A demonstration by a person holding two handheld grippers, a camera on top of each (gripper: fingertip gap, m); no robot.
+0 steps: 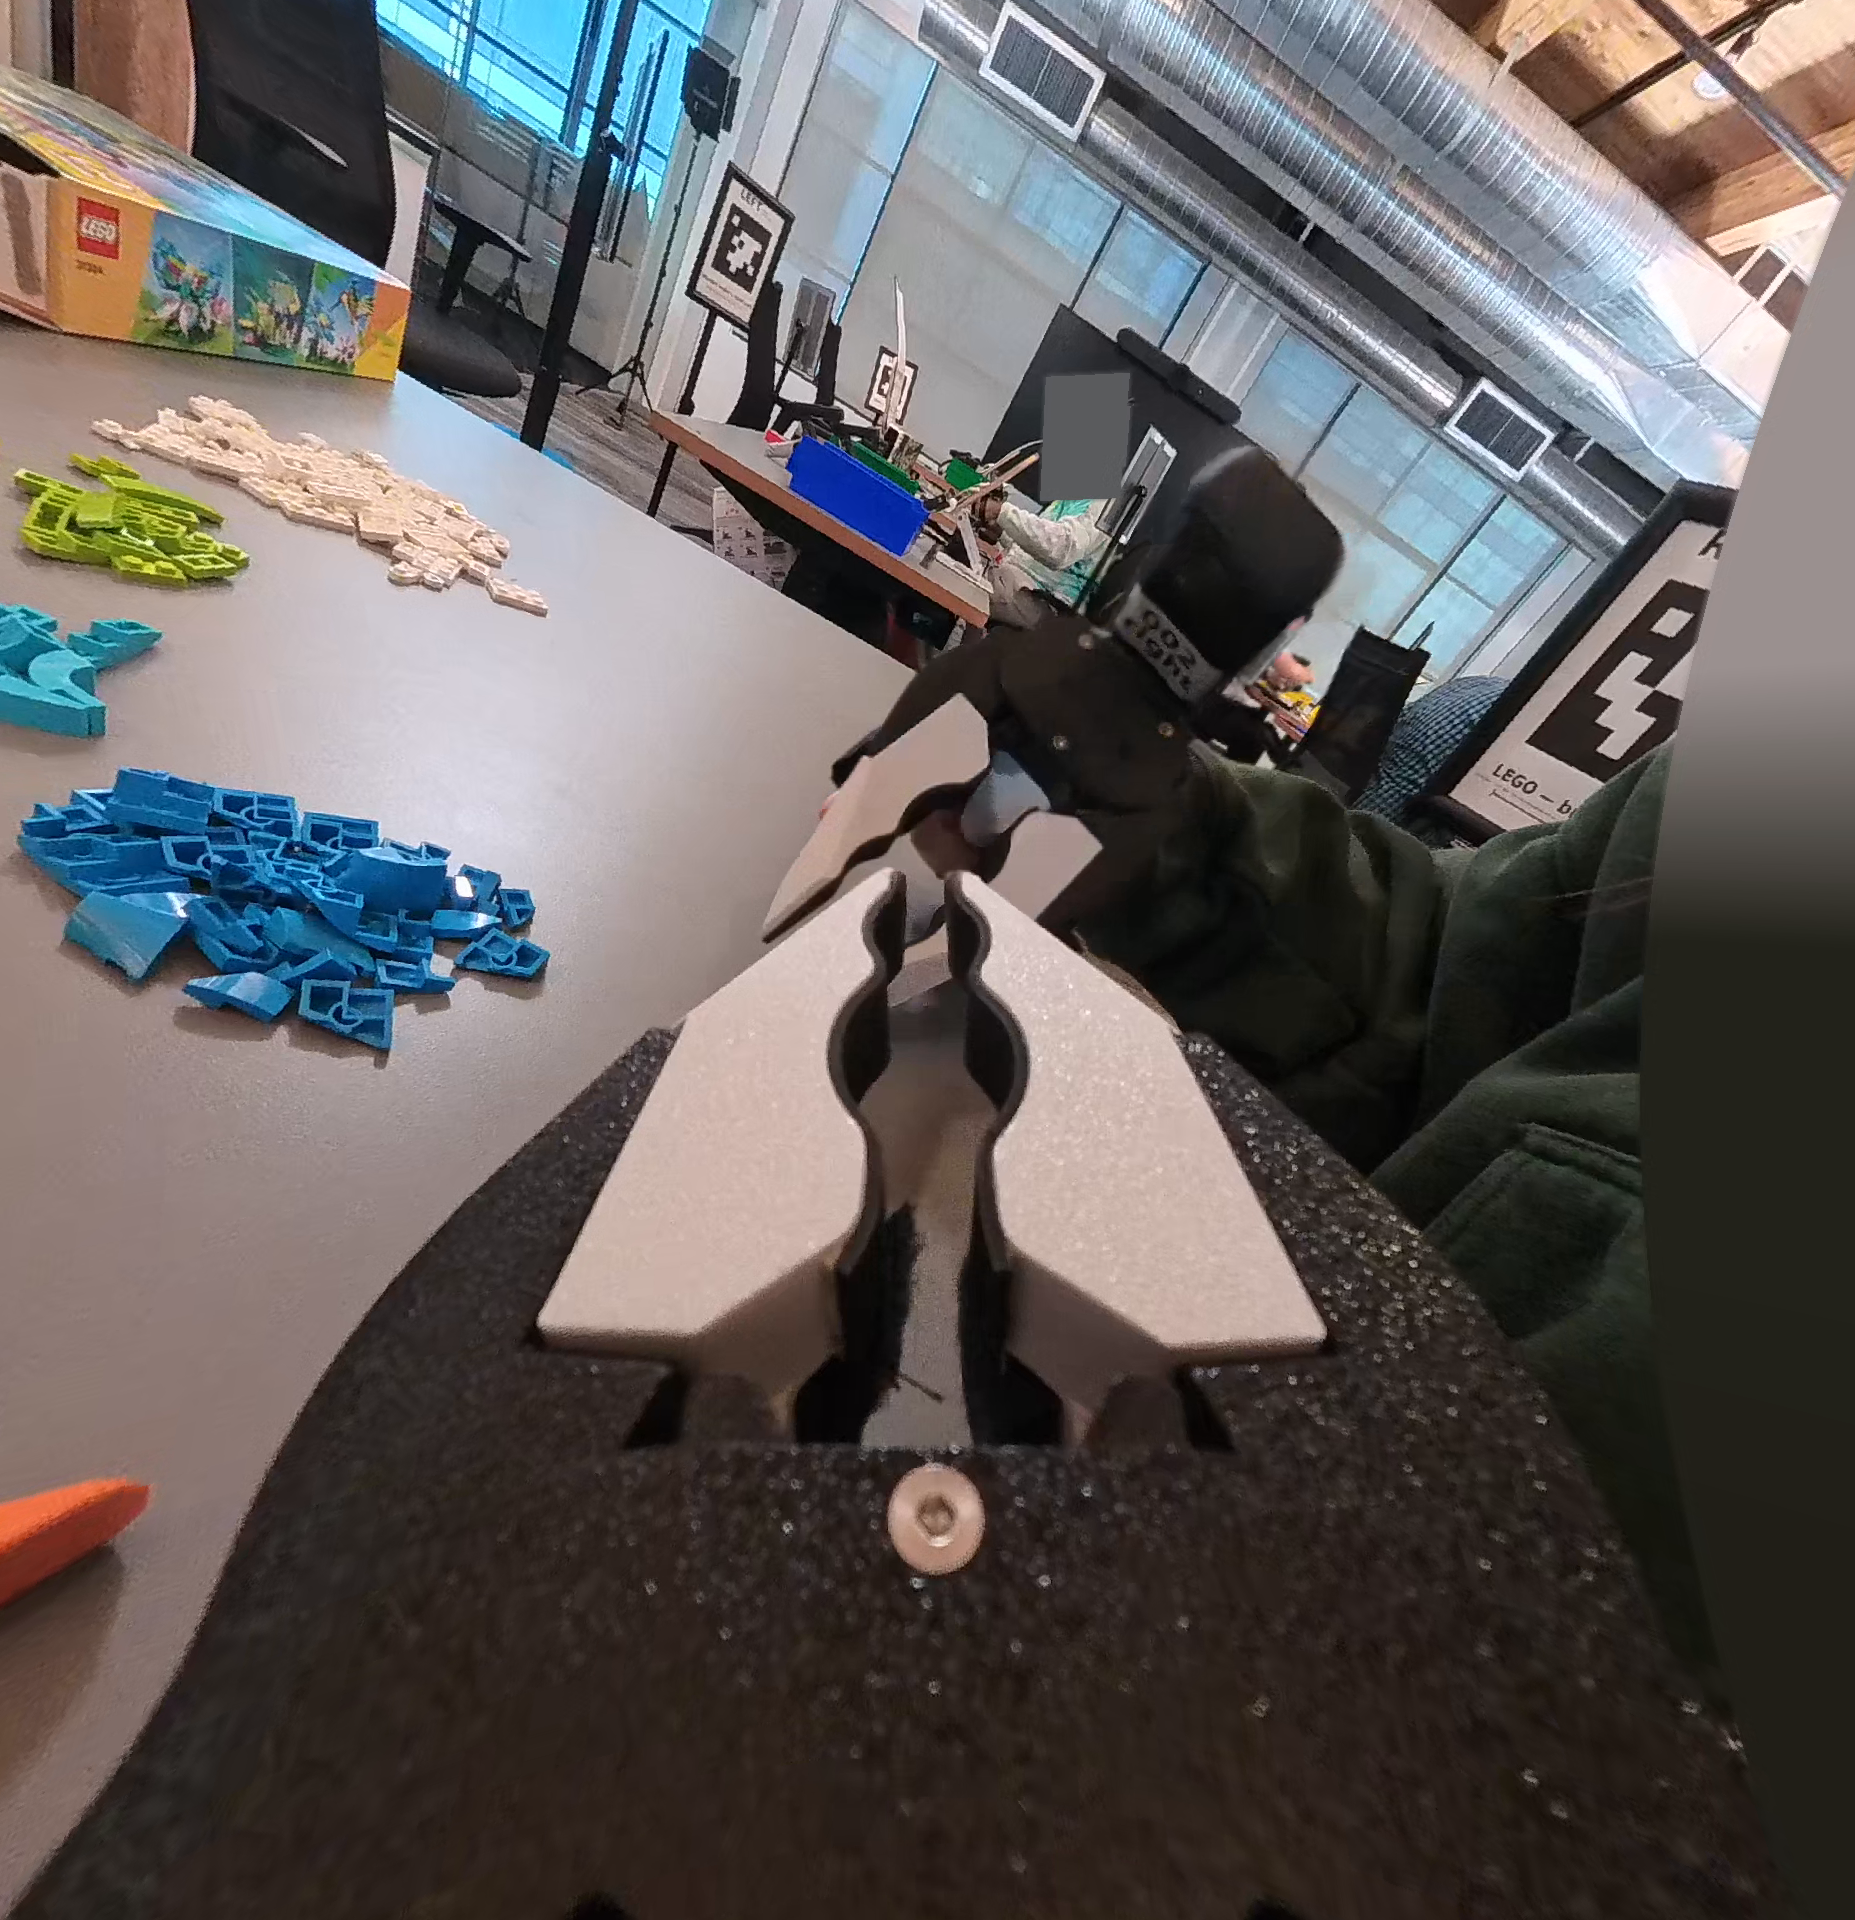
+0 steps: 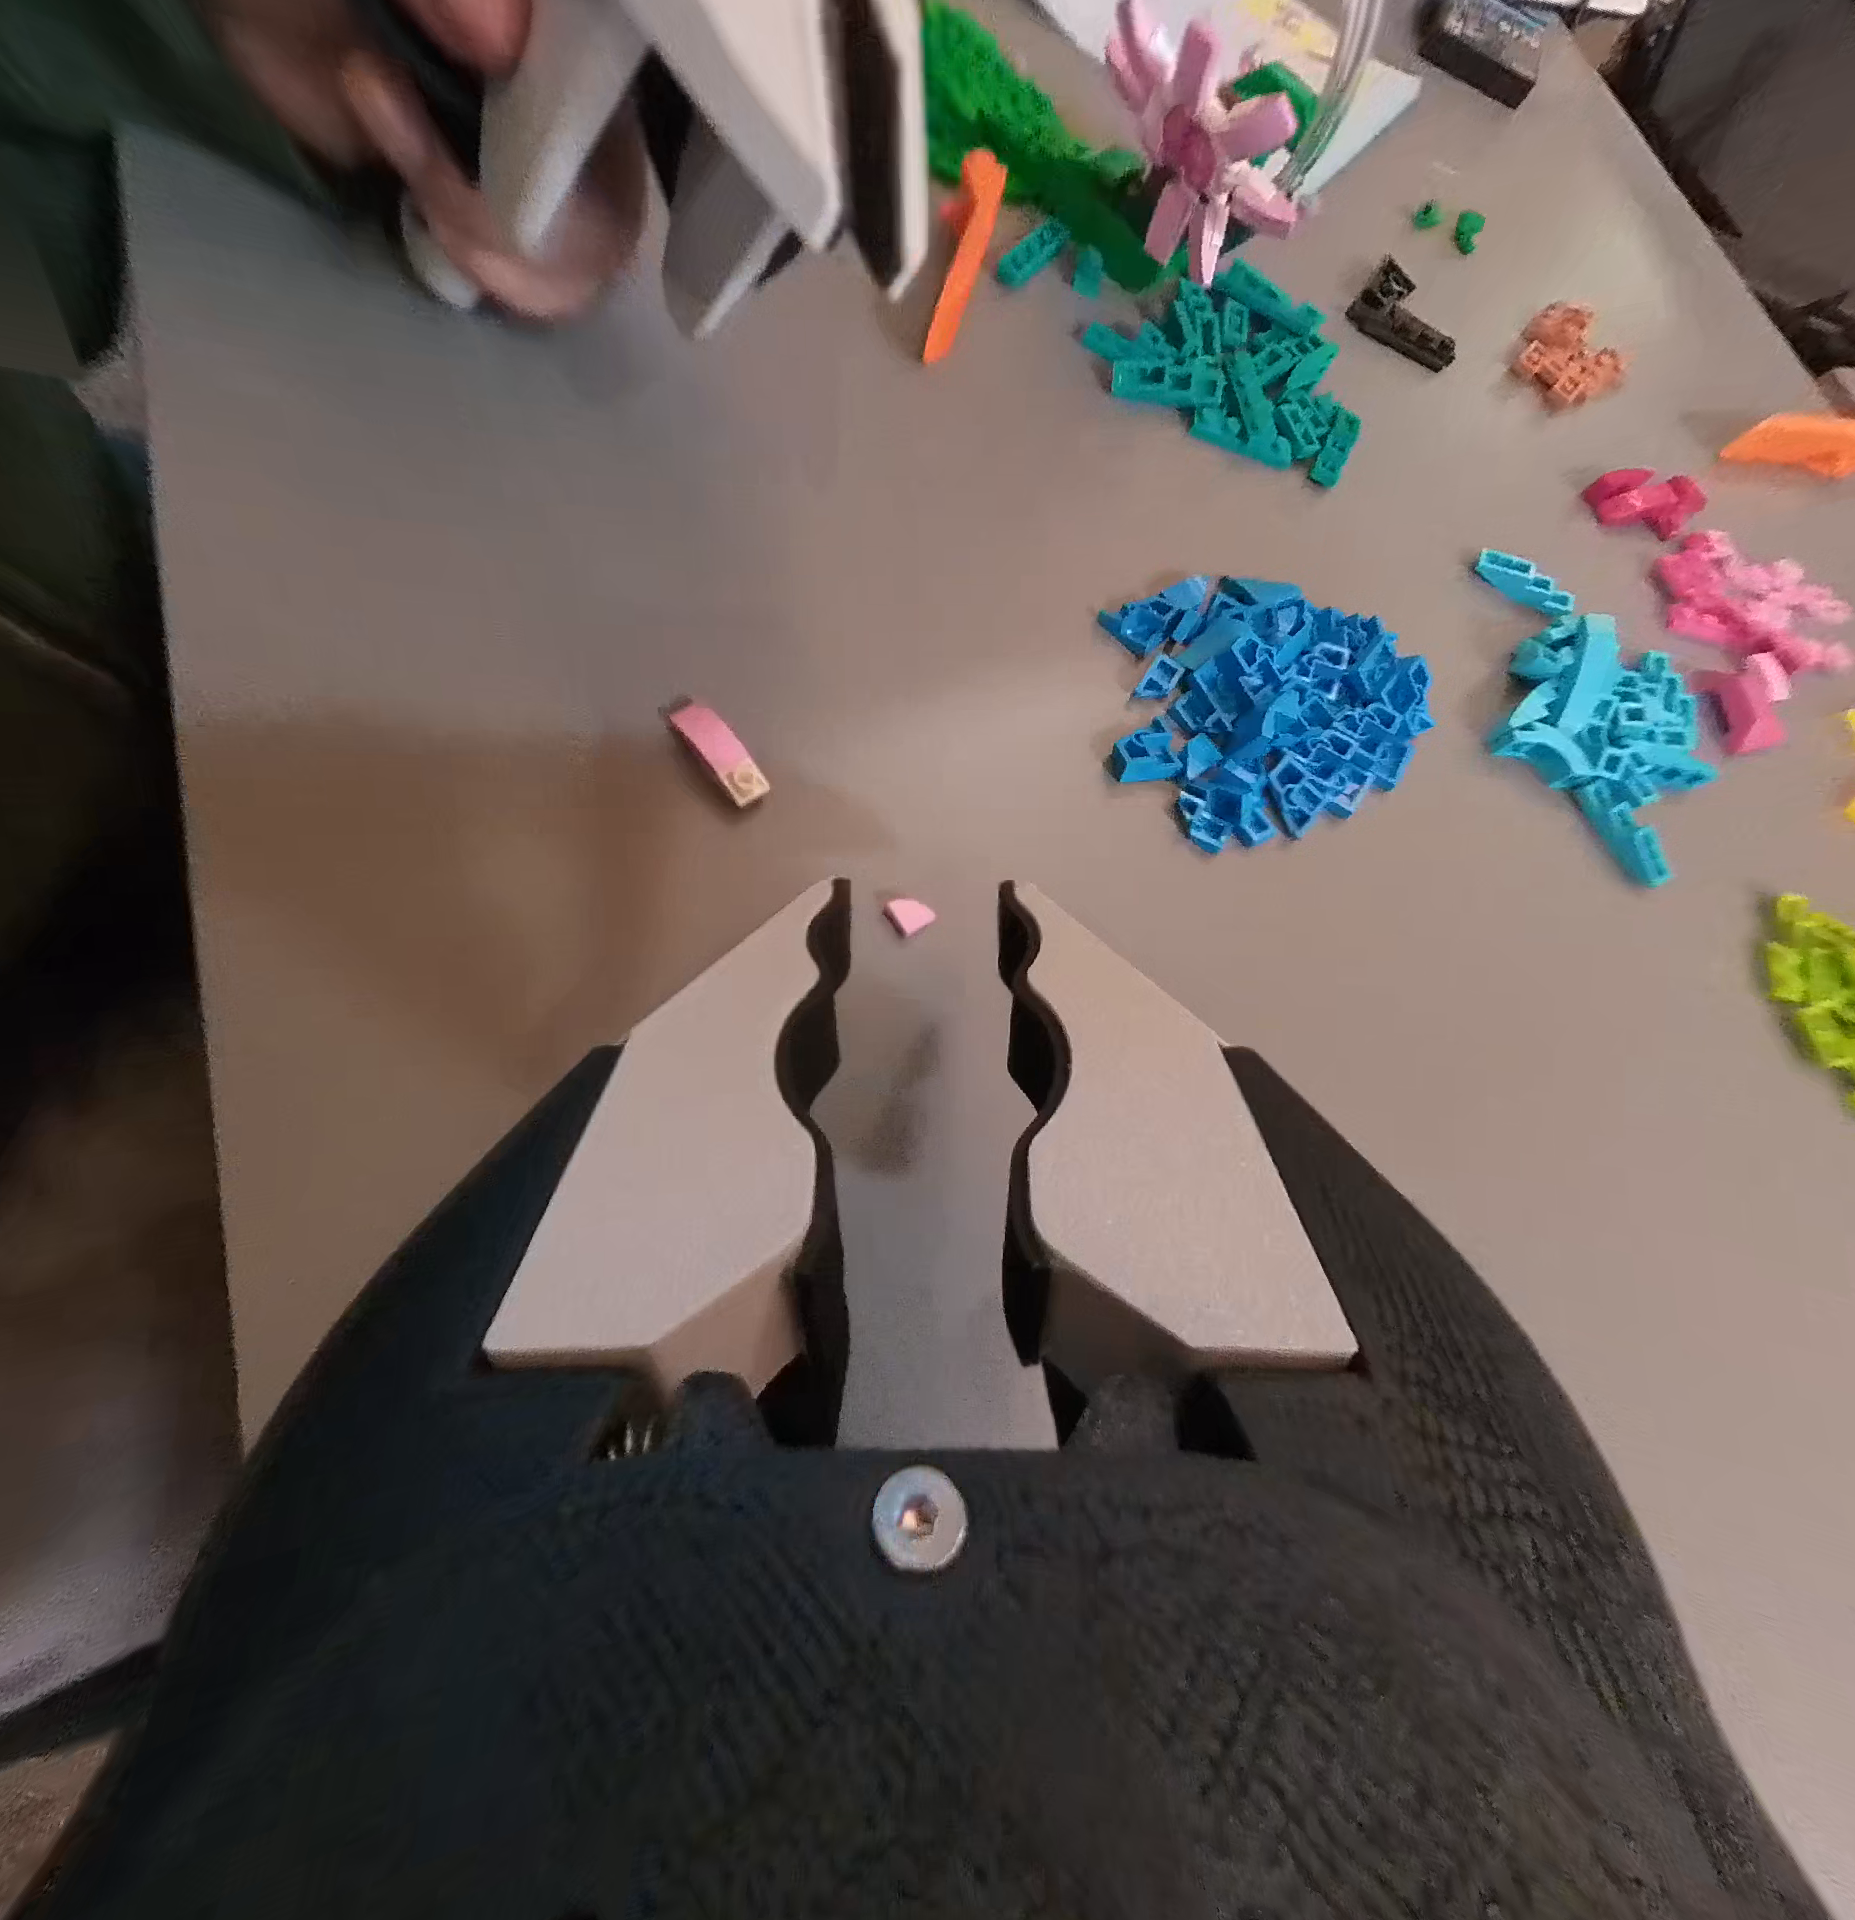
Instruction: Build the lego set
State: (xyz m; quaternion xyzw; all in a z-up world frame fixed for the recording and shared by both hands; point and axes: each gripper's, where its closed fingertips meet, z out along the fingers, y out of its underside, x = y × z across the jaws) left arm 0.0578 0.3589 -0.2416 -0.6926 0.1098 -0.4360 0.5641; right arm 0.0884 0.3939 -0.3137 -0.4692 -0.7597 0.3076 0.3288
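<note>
My right gripper (image 2: 923, 894) is open and low over the grey table (image 2: 590, 499). A tiny light-pink piece (image 2: 910, 916) lies on the table between its fingertips. A pink curved piece with a tan end (image 2: 715, 750) lies just ahead to the left. My left gripper (image 1: 923, 888) is shut, with nothing visible between its fingers, and is held above the table. Its fingers (image 2: 757, 125) show blurred at the top of the right wrist view. The right gripper's fingers (image 1: 850, 842) show just beyond the left gripper's tips. A pink flower model (image 2: 1203, 156) stands at the far side.
Sorted piles lie to the right: blue (image 2: 1276, 707), turquoise (image 2: 1598, 717), teal (image 2: 1235, 364), lime (image 2: 1827, 997), pink (image 2: 1744, 603) and green (image 2: 1006, 125). An orange piece (image 2: 964, 249) lies near the flower. White pieces (image 1: 320, 478) and the set's box (image 1: 175, 270) sit farther off. The table edge (image 2: 164, 623) is at left.
</note>
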